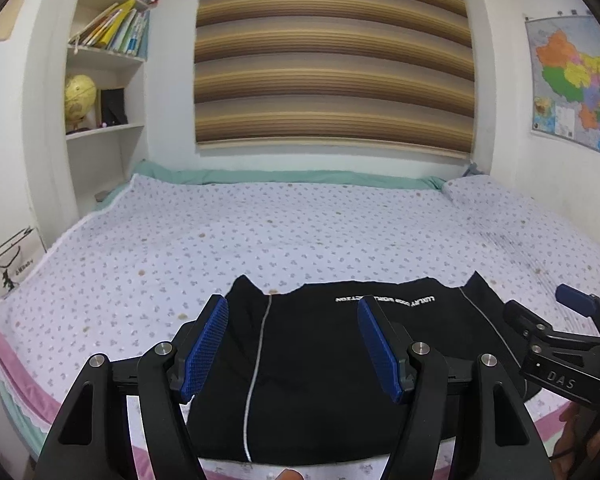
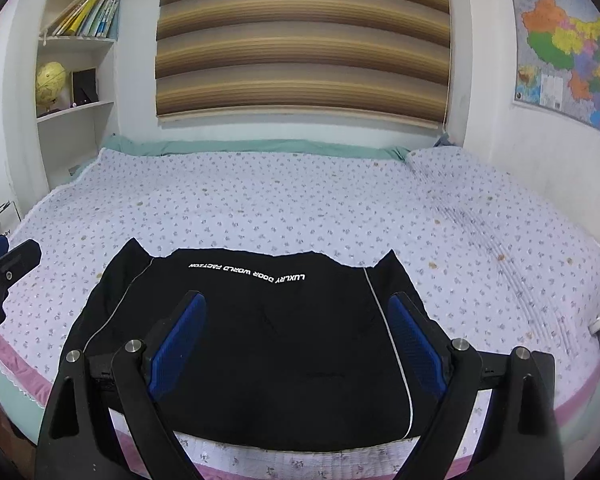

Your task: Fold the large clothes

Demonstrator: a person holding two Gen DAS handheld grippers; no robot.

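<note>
Hovering above the bed (image 2: pixel 300 208), my left gripper (image 1: pixel 294 344) and right gripper (image 2: pixel 296 340) both stand spread, nothing between their blue pads (image 2: pixel 176 344). My black garment (image 2: pixel 260 340) lies folded flat in the lower middle of each frame, white lettering (image 2: pixel 246 272) along its far edge.
</note>
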